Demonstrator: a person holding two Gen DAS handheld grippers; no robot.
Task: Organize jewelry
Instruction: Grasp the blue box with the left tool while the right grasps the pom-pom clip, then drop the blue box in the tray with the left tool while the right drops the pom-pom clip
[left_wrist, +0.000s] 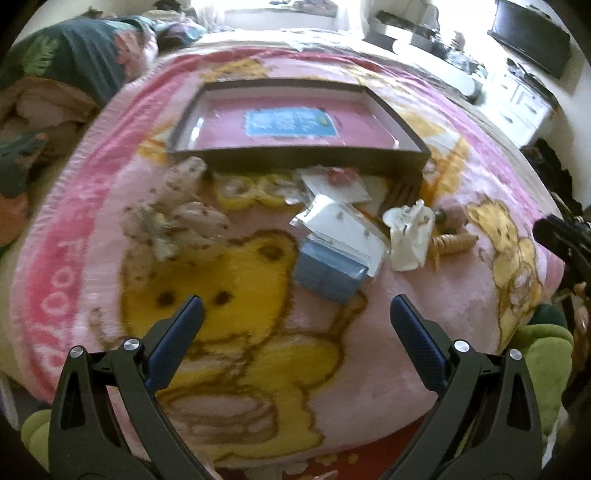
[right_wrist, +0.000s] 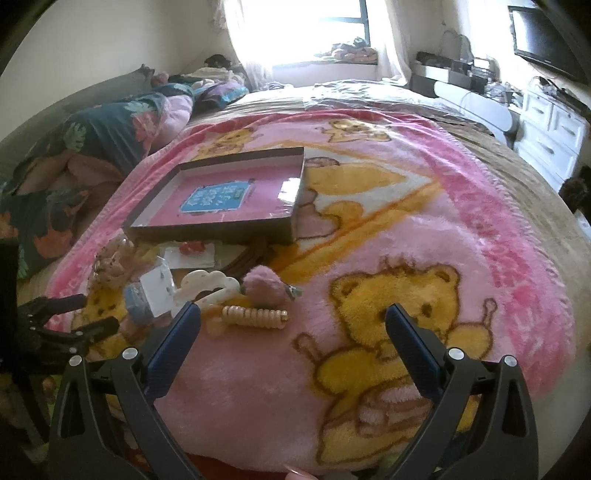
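Observation:
A shallow dark box (left_wrist: 295, 157) with a pink floor and a blue label lies on the pink bear blanket; it also shows in the right wrist view (right_wrist: 221, 230). In front of it lies a heap of jewelry: a beige scrunchie (left_wrist: 173, 221), white earring cards (left_wrist: 340, 218), a blue case (left_wrist: 327, 271), a white claw clip (left_wrist: 408, 234) and a gold coil bracelet (right_wrist: 255, 315). A pink pompom (right_wrist: 264, 288) lies beside the clip. My left gripper (left_wrist: 293, 308) is open and empty, short of the blue case. My right gripper (right_wrist: 291, 314) is open and empty, near the coil bracelet.
The blanket (right_wrist: 424, 236) covers a bed. Floral pillows (right_wrist: 92, 147) lie at the left. A white dresser (right_wrist: 550, 129) and a wall screen (right_wrist: 546, 37) stand at the right. The left gripper shows at the left edge of the right wrist view (right_wrist: 62, 325).

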